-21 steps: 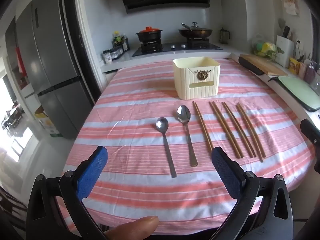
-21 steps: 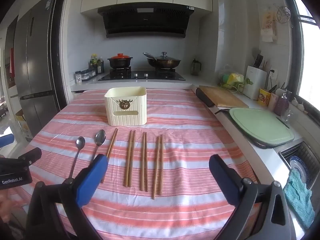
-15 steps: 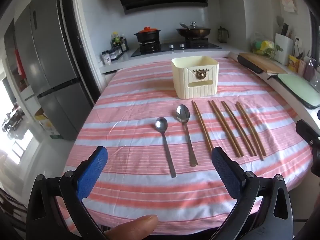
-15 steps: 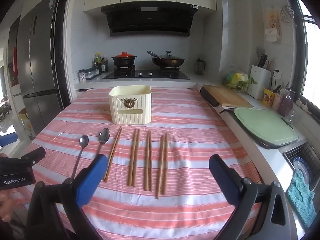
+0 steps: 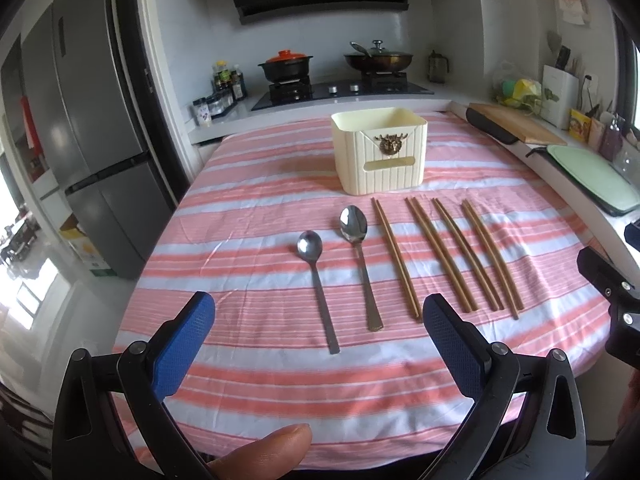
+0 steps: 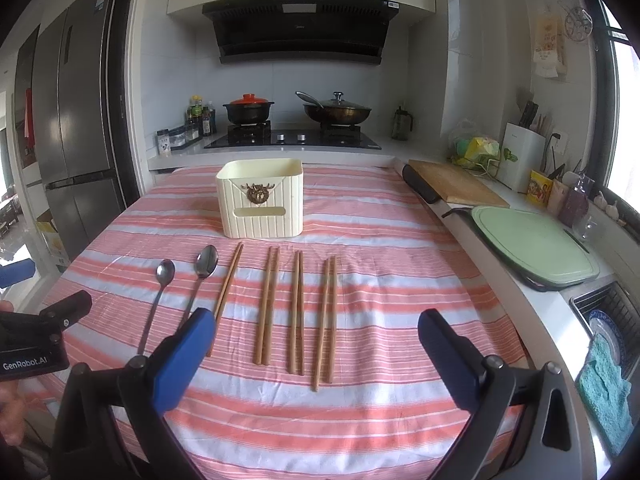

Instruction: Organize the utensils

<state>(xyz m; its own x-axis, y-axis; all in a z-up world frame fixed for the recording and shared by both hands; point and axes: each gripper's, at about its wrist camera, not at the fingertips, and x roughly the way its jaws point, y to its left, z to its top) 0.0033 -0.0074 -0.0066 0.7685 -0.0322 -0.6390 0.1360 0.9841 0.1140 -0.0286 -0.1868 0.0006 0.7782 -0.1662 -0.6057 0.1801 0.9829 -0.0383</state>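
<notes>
Two metal spoons lie side by side on the striped cloth: a small spoon [image 5: 316, 284] [image 6: 158, 296] and a larger spoon [image 5: 360, 256] [image 6: 202, 276]. Right of them lie several pairs of wooden chopsticks [image 5: 452, 252] [image 6: 296, 308]. A cream utensil box [image 5: 379, 154] [image 6: 261, 197] stands open-topped behind them. My left gripper [image 5: 318, 344] is open and empty, above the table's near edge in front of the spoons. My right gripper [image 6: 316, 356] is open and empty, in front of the chopsticks.
The table [image 6: 380, 216] has a pink-and-white striped cloth. A counter at the right holds a wooden board [image 6: 456, 188] and a green board [image 6: 532, 240]. A stove with pots [image 6: 292, 136] is behind. A fridge [image 5: 88, 140] stands at the left.
Both grippers have moved slightly forward toward the table and stay open; the utensils and the box have not moved.
</notes>
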